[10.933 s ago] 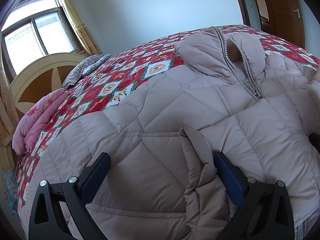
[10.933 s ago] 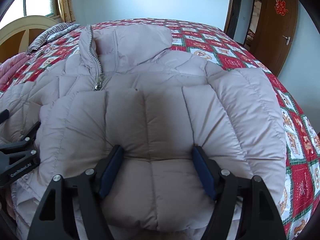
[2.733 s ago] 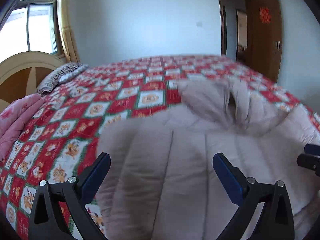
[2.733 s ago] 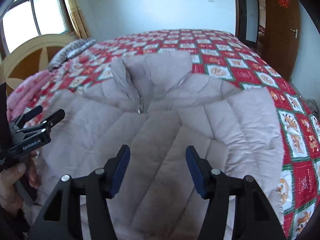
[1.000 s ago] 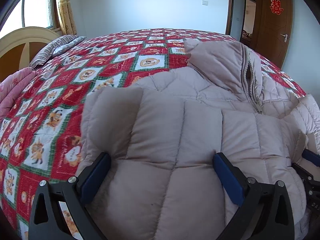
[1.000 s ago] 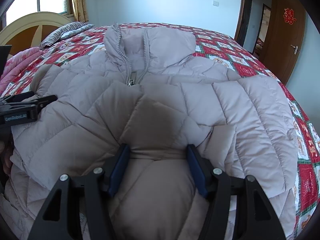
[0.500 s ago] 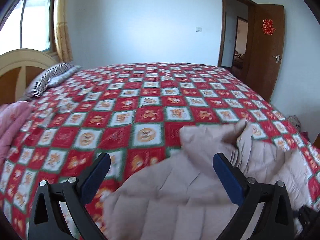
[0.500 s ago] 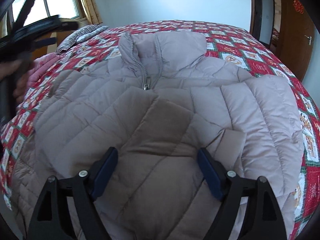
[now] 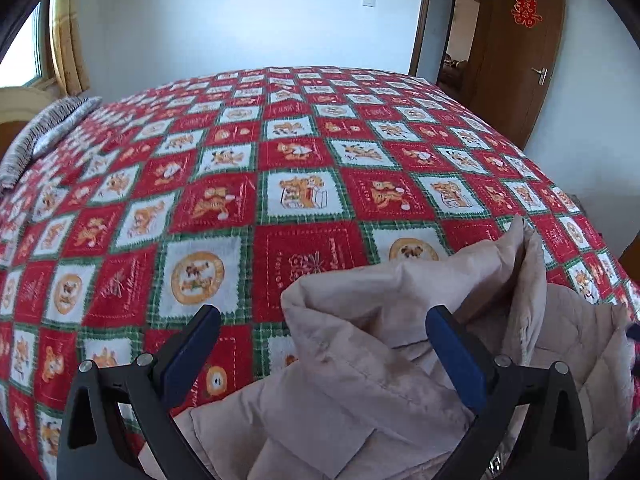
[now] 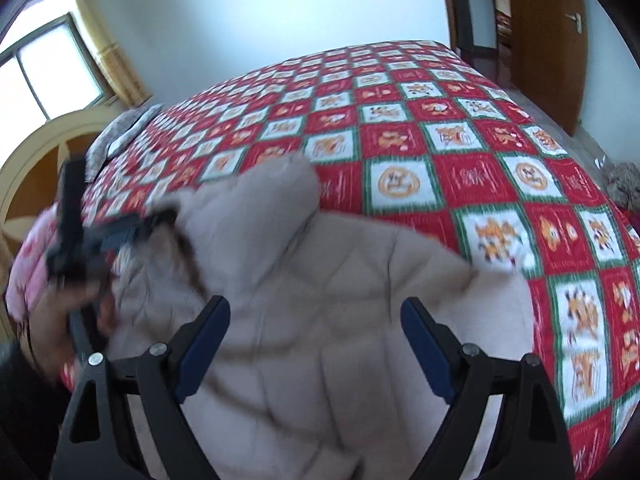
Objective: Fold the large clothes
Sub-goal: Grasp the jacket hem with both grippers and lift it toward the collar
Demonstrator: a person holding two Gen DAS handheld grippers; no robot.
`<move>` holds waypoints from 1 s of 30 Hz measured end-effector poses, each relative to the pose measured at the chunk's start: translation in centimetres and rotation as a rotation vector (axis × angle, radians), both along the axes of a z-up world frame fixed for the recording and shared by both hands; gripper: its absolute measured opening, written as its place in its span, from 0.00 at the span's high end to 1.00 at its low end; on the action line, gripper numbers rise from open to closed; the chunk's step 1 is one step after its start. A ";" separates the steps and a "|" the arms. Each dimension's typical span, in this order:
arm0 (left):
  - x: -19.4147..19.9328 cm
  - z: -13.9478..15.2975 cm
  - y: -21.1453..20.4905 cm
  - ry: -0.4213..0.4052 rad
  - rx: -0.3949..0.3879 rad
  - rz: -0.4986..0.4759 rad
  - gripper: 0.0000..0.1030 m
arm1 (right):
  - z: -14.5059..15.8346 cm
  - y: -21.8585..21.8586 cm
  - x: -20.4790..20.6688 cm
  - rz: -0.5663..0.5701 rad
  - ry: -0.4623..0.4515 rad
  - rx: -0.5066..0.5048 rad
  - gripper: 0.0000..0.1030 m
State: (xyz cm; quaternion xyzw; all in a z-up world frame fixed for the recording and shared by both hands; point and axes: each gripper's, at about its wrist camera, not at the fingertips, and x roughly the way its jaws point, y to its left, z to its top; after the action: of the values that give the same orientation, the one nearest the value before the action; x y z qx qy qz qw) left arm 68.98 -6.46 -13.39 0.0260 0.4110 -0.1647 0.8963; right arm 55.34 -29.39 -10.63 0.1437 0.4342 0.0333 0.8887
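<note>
A beige quilted puffer jacket (image 9: 360,392) lies on the red checked bedspread (image 9: 280,184), its stand-up collar (image 9: 496,268) toward the far side. My left gripper (image 9: 320,356) is open and empty, just above the jacket's left shoulder near the collar. In the blurred right wrist view the jacket (image 10: 328,312) fills the lower middle. My right gripper (image 10: 314,344) is open and empty above the jacket's body. The left gripper (image 10: 132,224) shows there at the collar's left side, held in a hand.
A striped pillow (image 9: 44,128) and a cream headboard (image 10: 40,168) are at the left. A pink blanket (image 10: 28,256) lies at the left bed edge. A brown door (image 9: 516,48) stands at the right. The bedspread (image 10: 460,152) stretches beyond the jacket.
Both grippers have moved forward toward the collar end and let go of the folded sleeves. The left gripper now hovers by the collar; the right view has tilted and blurred.
</note>
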 end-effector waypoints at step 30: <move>-5.9 -0.5 2.0 0.032 0.005 -0.145 0.92 | -3.1 0.0 5.7 0.085 0.199 -0.202 0.94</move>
State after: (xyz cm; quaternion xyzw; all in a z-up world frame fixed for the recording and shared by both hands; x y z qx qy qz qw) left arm 63.09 -4.46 -13.84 0.0551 0.4228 -0.2285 0.8752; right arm 61.07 -29.38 -13.76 0.0375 0.5268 0.0128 0.8491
